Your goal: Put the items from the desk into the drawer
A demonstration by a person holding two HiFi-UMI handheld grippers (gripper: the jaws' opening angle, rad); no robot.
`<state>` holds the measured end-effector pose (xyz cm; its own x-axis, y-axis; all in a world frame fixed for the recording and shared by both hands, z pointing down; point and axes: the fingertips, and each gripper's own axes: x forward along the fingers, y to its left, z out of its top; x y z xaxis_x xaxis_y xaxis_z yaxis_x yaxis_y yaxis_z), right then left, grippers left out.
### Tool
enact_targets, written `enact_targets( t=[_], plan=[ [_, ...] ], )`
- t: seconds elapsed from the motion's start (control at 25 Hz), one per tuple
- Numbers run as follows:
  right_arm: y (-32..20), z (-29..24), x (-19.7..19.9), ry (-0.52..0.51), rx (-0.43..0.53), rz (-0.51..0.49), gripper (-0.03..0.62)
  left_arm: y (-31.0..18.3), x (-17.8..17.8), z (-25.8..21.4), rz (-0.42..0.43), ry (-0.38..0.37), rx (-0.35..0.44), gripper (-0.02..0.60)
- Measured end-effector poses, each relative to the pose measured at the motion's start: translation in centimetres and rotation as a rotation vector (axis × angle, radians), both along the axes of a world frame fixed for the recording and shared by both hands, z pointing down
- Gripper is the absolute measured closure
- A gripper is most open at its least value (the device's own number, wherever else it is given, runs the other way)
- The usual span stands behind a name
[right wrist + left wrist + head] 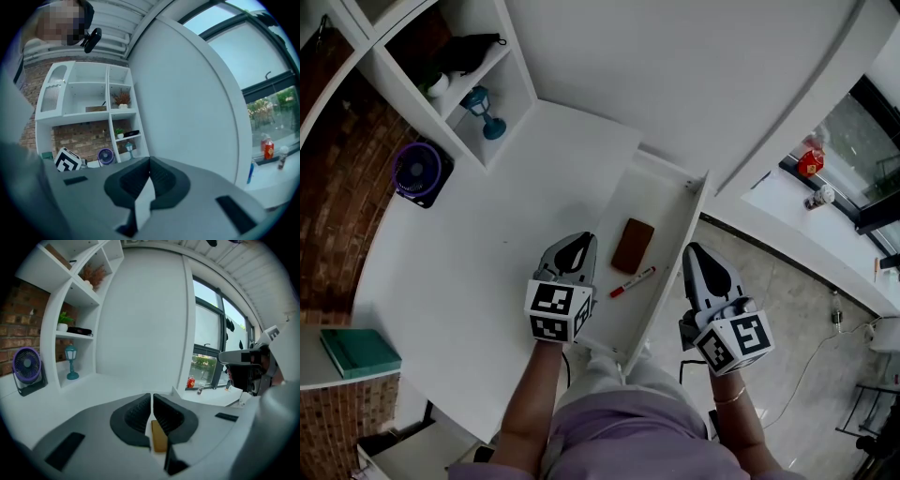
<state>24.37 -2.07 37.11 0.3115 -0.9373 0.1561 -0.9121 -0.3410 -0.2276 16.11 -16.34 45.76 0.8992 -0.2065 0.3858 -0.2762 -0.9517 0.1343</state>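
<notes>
A white drawer [689,202] stands open at the front of the white desk [487,253]. Inside it lie a flat brown item [633,246] and a red marker [632,282]. My left gripper [577,246] hovers at the drawer's left wall, jaws shut and holding nothing; in its own view the left gripper [152,398] shows the brown item [159,437] through the gap below the pads. My right gripper [695,251] hangs just right of the drawer, over the floor. The right gripper [149,162] is shut and empty too.
A purple fan [420,172] stands at the desk's left by the brick wall. A blue lamp [484,112] sits in the white shelf unit [502,70]. A teal book [360,352] lies on a low shelf. A red can [811,161] stands on the window sill.
</notes>
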Motion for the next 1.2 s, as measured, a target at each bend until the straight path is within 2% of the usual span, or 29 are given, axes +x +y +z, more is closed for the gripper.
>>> enact_targets(
  t=[0.24,0.68,1.2],
  plan=[
    [-0.7,-0.4,-0.5,0.016,0.006,-0.019,0.591,-1.5,-1.6,-1.6,-0.066,0.042,0.016,0.577],
    [-2.2,-1.4,-1.6,0.050,0.014,-0.064,0.592,-3.2,-4.0,-4.3,-0.135,0.108,0.018,0.580],
    [-3.2,-1.4,-1.9,0.085,-0.005,-0.096,0.592,-4.0,-4.9,-5.2,-0.175,0.144,0.010,0.581]
  ],
)
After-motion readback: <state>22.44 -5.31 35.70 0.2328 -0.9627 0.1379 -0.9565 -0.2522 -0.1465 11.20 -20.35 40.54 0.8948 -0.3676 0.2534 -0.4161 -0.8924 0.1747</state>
